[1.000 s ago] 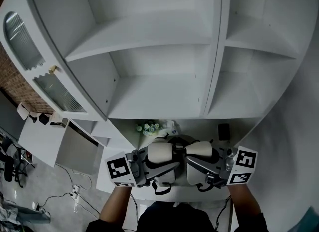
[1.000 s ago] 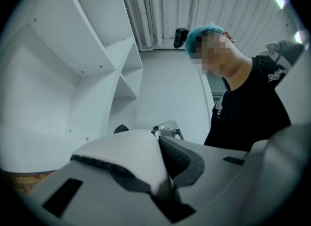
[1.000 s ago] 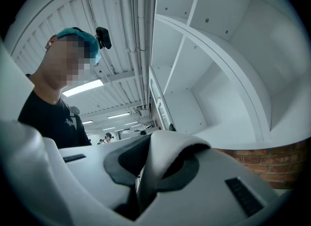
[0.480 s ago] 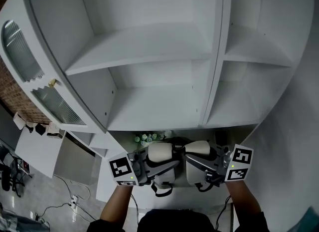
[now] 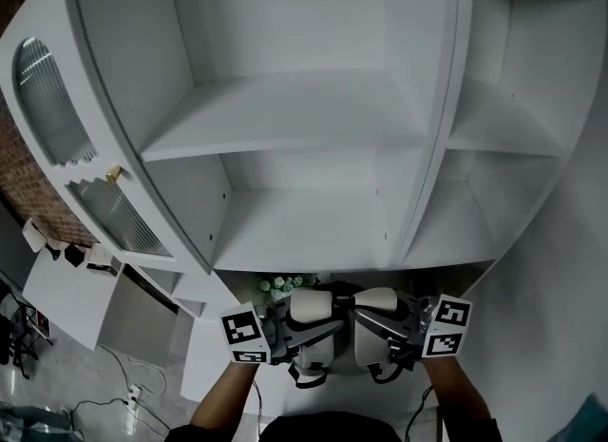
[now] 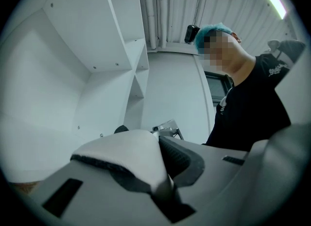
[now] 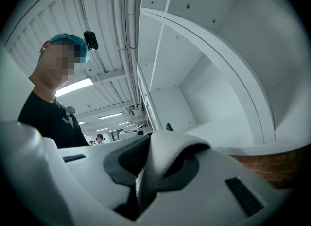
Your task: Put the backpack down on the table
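The backpack [image 5: 313, 307] is not down yet, as far as I can judge. I hold it in the air in front of the shelves [image 5: 285, 117], low in the head view and close to my body. The carry is the part that looks done. The lowering and the letting go are left.

Both tongs are narrow and loaded. The left gripper [image 5: 296, 328] is pinched on the left strap [image 6: 126, 152], and its own view shows the padded band squeezed between the jaws. The right gripper [image 5: 382, 328] is clamped the same way on the right strap [image 7: 167, 159], which folds over and bulges where the jaws bite.

The straps are pale, thick and softly padded, with dark webbing loops hanging under them (the bag's body is mostly hidden beneath my grippers, so I cannot say how it hangs). The two straps sit side by side, nearly touching, between the marker cubes.

I cannot make out the table under the bag. A small bunch of flowers [image 5: 278, 285] shows just beyond the straps, and I would want to stay clear of it when setting down.
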Motion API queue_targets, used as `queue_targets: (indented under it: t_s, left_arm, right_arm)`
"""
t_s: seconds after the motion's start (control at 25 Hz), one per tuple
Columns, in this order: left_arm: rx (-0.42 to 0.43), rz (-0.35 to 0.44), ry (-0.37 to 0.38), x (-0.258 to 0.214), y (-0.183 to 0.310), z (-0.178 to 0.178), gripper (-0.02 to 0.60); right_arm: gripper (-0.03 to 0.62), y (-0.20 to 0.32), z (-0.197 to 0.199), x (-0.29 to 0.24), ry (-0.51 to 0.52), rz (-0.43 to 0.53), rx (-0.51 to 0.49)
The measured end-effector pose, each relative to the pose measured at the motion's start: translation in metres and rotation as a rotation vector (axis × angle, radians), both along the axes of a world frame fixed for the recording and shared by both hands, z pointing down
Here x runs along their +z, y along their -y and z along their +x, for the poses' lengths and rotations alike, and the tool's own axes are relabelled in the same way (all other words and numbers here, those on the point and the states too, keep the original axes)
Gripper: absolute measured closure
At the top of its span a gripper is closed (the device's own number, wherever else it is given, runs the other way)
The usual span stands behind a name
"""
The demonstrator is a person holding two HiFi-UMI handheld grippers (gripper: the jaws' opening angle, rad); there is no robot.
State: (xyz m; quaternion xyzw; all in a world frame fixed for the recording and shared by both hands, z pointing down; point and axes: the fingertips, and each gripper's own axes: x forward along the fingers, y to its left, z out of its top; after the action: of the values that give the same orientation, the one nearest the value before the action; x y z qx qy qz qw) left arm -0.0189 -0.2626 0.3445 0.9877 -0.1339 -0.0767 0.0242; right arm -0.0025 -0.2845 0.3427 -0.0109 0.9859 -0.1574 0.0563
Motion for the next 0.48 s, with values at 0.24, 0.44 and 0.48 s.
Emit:
queue_targets:
  t_s: [0.24, 0.44, 0.48]
  left_arm:
    - [0.016, -0.019, 0.007, 0.018, 0.006, -0.003, 0.522]
    - [0.021, -0.053, 0.002, 0.038, 0.011, -0.006, 0.522]
    - [0.019, -0.061, 0.003, 0.042, 0.012, -0.006, 0.522]
  right_arm:
    - [0.542, 0.008, -0.004, 0.016, 0.007, -0.034, 0.007]
    - [0.54, 0.008, -0.008, 0.04, -0.028, -0.042, 0.006]
    - [0.54, 0.008, -0.009, 0.045, -0.039, -0.042, 0.007]
